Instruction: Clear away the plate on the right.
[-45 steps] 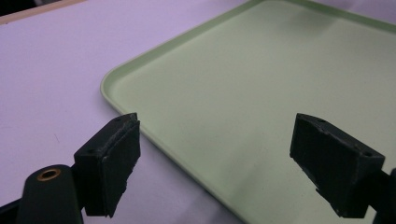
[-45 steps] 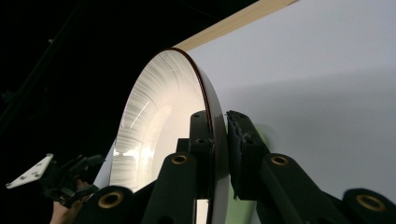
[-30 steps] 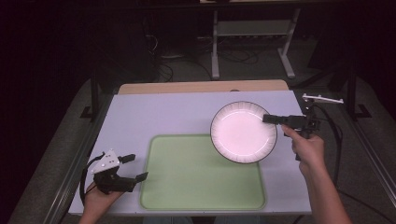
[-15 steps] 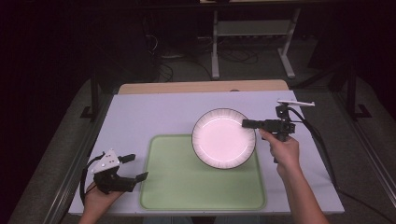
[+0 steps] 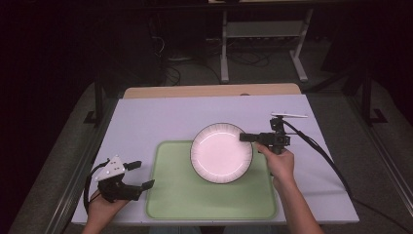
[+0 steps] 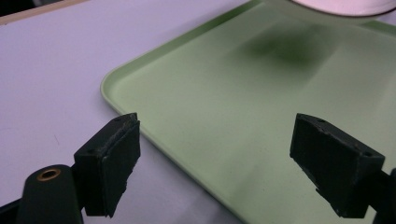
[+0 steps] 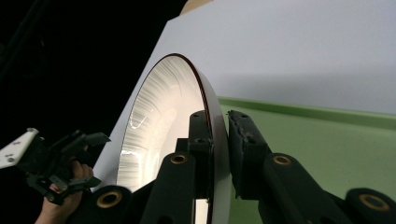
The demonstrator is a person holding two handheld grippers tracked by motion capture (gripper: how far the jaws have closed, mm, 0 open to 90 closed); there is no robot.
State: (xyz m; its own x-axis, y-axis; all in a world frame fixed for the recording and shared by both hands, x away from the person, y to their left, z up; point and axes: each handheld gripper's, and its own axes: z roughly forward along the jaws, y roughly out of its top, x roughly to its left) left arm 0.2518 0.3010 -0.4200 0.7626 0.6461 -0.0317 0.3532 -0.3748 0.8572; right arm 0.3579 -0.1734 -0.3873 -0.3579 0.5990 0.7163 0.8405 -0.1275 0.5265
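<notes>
High view: the right gripper is clamped on the rim of a white plate, held above the far half of the green tray. The left gripper, jaws spread and empty, sits just off the tray's near-left corner.

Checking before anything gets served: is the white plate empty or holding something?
Empty. The plate, clamped at its rim by the right gripper over the green tray, shows only a bare white surface in the high view.

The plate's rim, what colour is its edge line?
A thin dark brown line rings the white plate, clearest in the right gripper view.
</notes>
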